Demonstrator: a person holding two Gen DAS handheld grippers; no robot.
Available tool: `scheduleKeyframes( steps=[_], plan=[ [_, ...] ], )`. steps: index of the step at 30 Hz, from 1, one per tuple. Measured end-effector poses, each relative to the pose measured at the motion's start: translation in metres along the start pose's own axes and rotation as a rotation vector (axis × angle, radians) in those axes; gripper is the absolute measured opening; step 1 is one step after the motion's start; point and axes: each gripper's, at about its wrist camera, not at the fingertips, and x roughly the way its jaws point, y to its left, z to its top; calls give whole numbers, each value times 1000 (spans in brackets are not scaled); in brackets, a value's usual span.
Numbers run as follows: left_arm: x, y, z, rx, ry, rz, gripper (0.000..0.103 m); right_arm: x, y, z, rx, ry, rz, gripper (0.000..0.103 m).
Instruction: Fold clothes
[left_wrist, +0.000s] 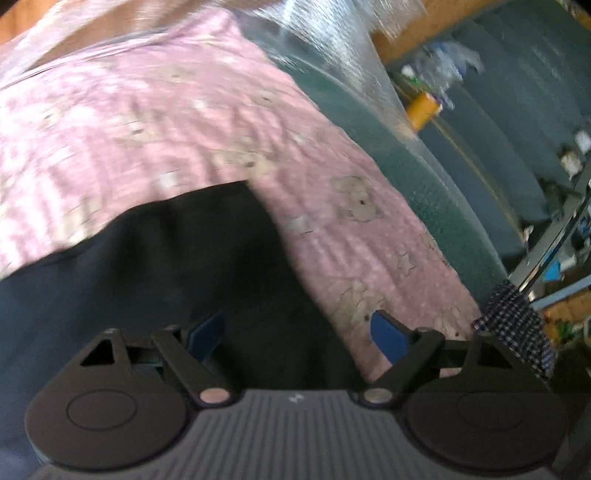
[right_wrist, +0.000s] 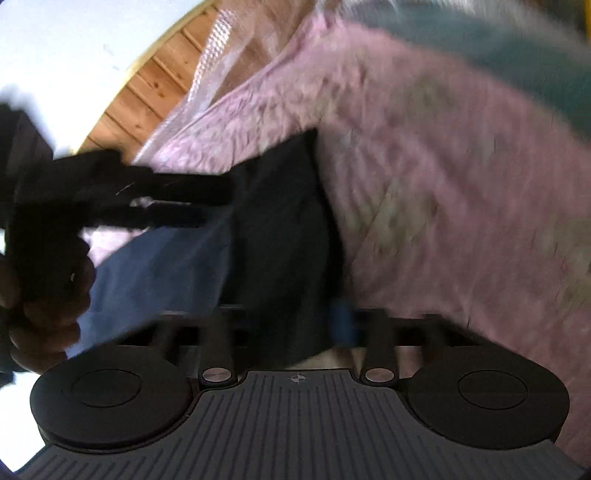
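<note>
Left hand-held gripper spread wide, blue pads apart over a dark navy garment lying on a pink star-print blanket. Right hand-held gripper: motion blur, cannot tell its state; navy garment runs from centre to 9 o'clock, another gripper and hand there.

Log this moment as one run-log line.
stage: folding underway | left gripper: open over dark garment | right gripper: state unclear, blurred | surface: pink patterned blanket
</note>
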Motion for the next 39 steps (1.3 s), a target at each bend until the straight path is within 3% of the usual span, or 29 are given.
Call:
scheduleKeyframes(
  steps=[4, 6, 7, 8, 10, 11, 14, 17, 21, 25, 28, 30, 34, 39],
  plan=[
    [23, -13, 6, 55, 62, 18, 86, -8, 60, -5, -300, -66, -67, 7],
    [33, -12, 2, 88, 96, 71, 51, -4, 79, -13, -395, -65, -81, 7],
    [33, -9, 0, 91, 98, 95, 12, -1, 85, -17, -420, -60, -88, 7],
    [32, -5, -2, 86, 92, 115, 7, 1, 86, -20, -425, -53, -93, 7],
    [16, 10, -8, 17, 41, 70, 7, 2, 85, -22, -408, -50, -88, 8],
    [1, 18, -13, -17, 7, 51, 7, -2, 83, -21, -387, -57, -65, 16],
    [-50, 50, -36, -126, -95, 9, 7, -24, 78, -18, -313, -95, 46, 29],
    [-82, 113, -84, -306, -121, 50, 7, -40, 78, -14, -244, -108, 176, 47],
    [-88, 172, -132, -476, -146, 81, 7, -16, 82, -9, -153, -34, 280, 47],
    [-103, 183, -146, -513, -206, 63, 7, 19, 99, -8, -183, 67, 285, 46],
    [-130, 185, -154, -512, -254, 90, 7, 34, 117, -6, -230, 119, 297, 46],
    [-135, 195, -165, -524, -239, 132, 7, 37, 129, -8, -267, 143, 302, 46],
    [-124, 209, -178, -553, -193, 133, 7, 51, 148, -19, -368, 219, 249, 46],
    [-126, 205, -181, -513, -213, 178, 14, 53, 185, -34, -592, 203, 255, 46]
  ],
)
